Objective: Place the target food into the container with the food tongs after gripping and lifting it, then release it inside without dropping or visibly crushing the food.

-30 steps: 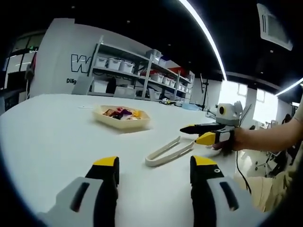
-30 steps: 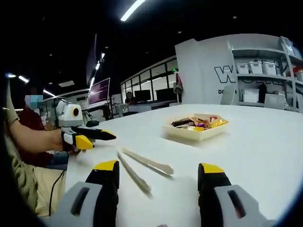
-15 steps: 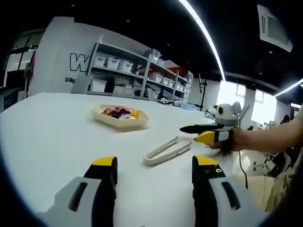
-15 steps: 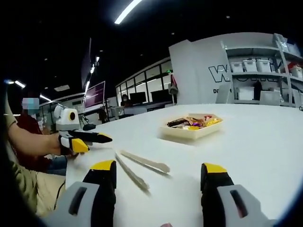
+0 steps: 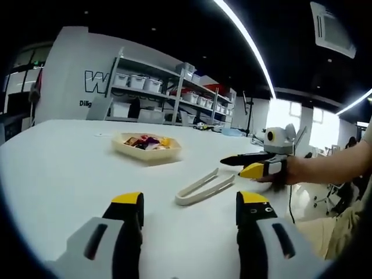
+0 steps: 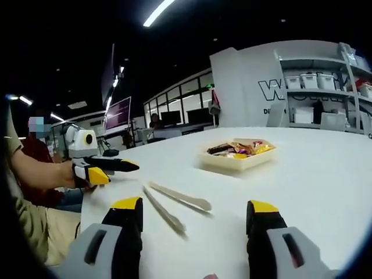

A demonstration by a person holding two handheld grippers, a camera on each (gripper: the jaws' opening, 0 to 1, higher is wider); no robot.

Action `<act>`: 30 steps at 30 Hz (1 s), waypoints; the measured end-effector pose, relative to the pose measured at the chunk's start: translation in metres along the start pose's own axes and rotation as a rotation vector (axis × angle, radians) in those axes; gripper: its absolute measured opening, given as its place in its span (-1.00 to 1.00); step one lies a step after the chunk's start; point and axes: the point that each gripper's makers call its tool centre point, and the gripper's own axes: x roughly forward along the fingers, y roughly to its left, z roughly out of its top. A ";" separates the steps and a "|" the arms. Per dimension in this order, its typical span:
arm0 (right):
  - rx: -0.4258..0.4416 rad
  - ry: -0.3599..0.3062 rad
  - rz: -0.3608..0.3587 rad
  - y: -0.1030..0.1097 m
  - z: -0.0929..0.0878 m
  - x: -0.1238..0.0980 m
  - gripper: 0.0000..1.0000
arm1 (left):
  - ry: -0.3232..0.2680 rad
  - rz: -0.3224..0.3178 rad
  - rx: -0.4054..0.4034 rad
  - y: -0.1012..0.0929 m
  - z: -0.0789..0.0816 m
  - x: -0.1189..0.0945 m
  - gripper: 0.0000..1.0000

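Note:
A pair of cream food tongs (image 5: 203, 187) (image 6: 174, 203) lies flat on the white table (image 5: 58, 168), just ahead of both grippers. Farther back stands a shallow beige tray (image 5: 148, 153) (image 6: 235, 163) holding mixed colourful food pieces (image 5: 145, 140) (image 6: 241, 149). My left gripper (image 5: 189, 200) is open above the table, nothing between its yellow-tipped fingers; it also appears at the left of the right gripper view (image 6: 123, 172). My right gripper (image 6: 195, 206) is open and empty too, and a hand holds it at the right of the left gripper view (image 5: 232, 165), beside the tongs.
Metal shelves with white bins (image 5: 145, 87) (image 6: 319, 99) line the wall behind the table. The table's near edge runs by the person's sleeve (image 6: 35, 226). Another person sits at the far left (image 6: 38, 145), by a wall screen (image 6: 118, 111).
Both views have shifted slightly with the hands. The tongs, tray and food lie where they were, and both grippers stay open.

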 end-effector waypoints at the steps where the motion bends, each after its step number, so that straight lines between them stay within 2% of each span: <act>1: 0.002 -0.001 -0.002 0.000 0.000 0.000 0.44 | -0.001 -0.001 0.000 0.000 0.000 0.000 0.25; 14: 0.006 -0.010 0.000 0.001 0.002 0.000 0.44 | -0.032 0.016 -0.008 0.006 0.005 -0.002 0.30; 21: 0.034 -0.027 -0.005 -0.003 0.004 -0.003 0.44 | -0.020 0.011 0.049 0.000 0.003 -0.001 0.29; 30: -0.002 -0.014 -0.006 0.001 0.002 -0.001 0.40 | -0.021 0.007 0.034 0.003 0.003 -0.003 0.29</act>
